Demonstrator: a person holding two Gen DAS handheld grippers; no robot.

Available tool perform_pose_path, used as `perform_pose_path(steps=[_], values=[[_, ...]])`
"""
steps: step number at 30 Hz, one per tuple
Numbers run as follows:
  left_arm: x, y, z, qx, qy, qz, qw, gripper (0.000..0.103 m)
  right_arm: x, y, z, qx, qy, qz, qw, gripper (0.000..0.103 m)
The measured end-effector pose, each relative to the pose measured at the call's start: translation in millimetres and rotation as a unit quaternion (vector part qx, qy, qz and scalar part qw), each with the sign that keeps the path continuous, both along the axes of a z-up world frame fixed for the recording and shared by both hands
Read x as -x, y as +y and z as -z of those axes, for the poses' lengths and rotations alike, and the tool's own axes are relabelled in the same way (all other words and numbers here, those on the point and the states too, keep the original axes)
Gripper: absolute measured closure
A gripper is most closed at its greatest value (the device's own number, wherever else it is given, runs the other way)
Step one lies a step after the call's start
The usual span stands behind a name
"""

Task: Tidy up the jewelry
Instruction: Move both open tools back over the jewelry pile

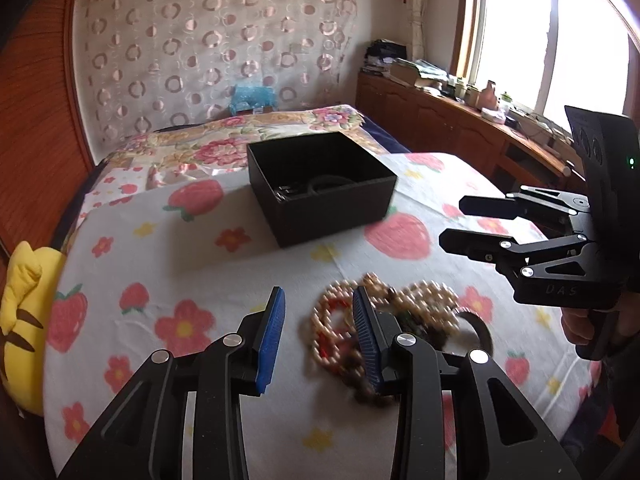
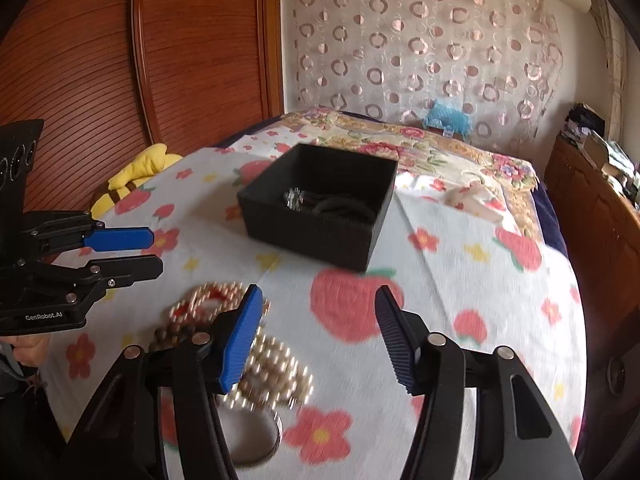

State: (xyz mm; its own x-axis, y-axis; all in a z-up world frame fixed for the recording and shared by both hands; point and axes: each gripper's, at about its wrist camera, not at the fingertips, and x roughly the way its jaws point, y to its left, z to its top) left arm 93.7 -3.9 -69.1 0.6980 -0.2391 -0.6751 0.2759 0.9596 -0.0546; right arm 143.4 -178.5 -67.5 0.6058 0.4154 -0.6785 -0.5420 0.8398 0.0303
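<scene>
A blurred heap of jewelry (image 1: 404, 312) lies on the strawberry-print sheet: pale bead strings, brown beads and a dark bangle. My left gripper (image 1: 320, 336) hovers at the heap's left edge, blue pads apart, a loop of beads (image 1: 324, 320) showing between them, untouched. In the right wrist view the pearl strings (image 2: 280, 372) and a metal bangle (image 2: 256, 440) lie under the left finger of my right gripper (image 2: 318, 340), which is open over bare sheet. An open black box (image 1: 332, 216) (image 2: 312, 240) stands behind, holding dark rings and a shiny piece.
A yellow plush toy (image 1: 20, 320) (image 2: 136, 172) lies at the bed's left edge by a wooden slatted panel (image 2: 120, 60). A cluttered wooden cabinet (image 1: 440, 112) runs under the window on the right. Each view shows the other gripper (image 1: 452, 222) (image 2: 158, 252).
</scene>
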Motion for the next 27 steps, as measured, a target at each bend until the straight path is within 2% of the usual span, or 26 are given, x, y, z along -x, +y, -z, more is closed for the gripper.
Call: perform_pose_path(steps=[5, 8, 14, 20, 25, 27], values=[[15.8, -5.7, 5.9, -0.002, 0.001, 0.005, 1.0000, 0.070, 23.5, -10.7, 14.9, 0.007, 0.015, 0.005, 1.000, 0.047], [20.5, -6.3, 8.5, -0.005, 0.007, 0.006, 0.9999, 0.070, 34.4, -16.0, 29.1, 0.004, 0.043, 0.002, 0.999, 0.052], [23.3, -4.5, 13.1, -0.009, 0.010, 0.005, 0.9999, 0.069, 43.7, -9.0, 42.2, 0.009, 0.063, -0.012, 0.998, 0.067], [24.6, -0.6, 15.4, -0.005, 0.011, 0.002, 0.9999, 0.069, 40.4, 0.2, 46.4, 0.027, 0.071, -0.018, 0.997, 0.080], [25.5, 1.5, 15.1, -0.002, 0.010, 0.000, 0.9999, 0.069, 39.5, -1.2, 47.5, 0.031, 0.077, -0.021, 0.996, 0.095], [25.5, 2.3, 15.1, -0.001, 0.011, 0.000, 0.9999, 0.069, 39.4, -0.7, 47.2, 0.031, 0.076, -0.020, 0.996, 0.096]])
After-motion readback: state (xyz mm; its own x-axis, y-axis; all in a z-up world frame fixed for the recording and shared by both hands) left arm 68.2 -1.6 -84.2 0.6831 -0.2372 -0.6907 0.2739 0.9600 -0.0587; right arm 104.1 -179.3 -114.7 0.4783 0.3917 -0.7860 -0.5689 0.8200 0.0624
